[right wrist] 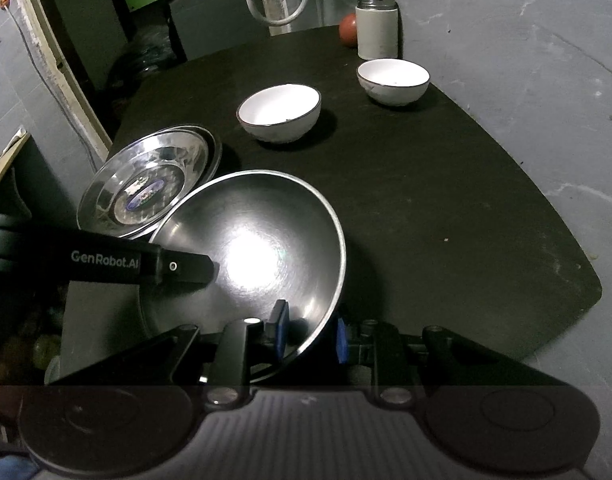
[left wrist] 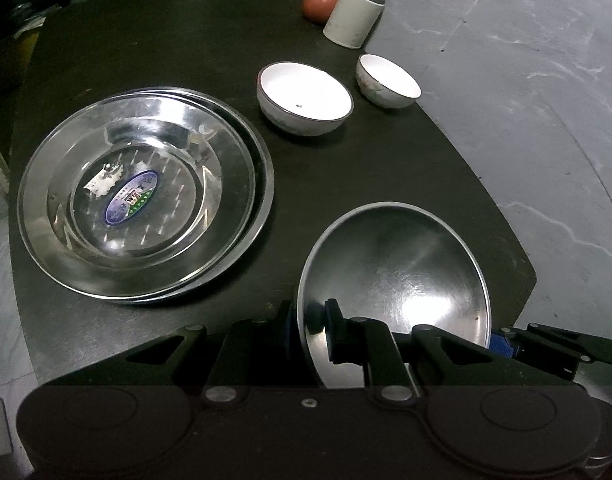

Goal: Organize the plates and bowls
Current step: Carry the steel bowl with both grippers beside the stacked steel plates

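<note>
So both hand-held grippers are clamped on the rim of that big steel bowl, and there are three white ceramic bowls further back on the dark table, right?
Not quite: there are two small white ceramic bowls further back, not three, as the right wrist view shows. The rest holds: the left hand-held gripper and the right hand-held gripper each clamp the rim of the large steel bowl over the dark table.

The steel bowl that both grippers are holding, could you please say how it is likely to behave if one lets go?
The steel bowl, tilted, would probably swing on the remaining thin-rim pinch. Its polished wall looks slippery against the pads. It looks rigid and light.
</note>
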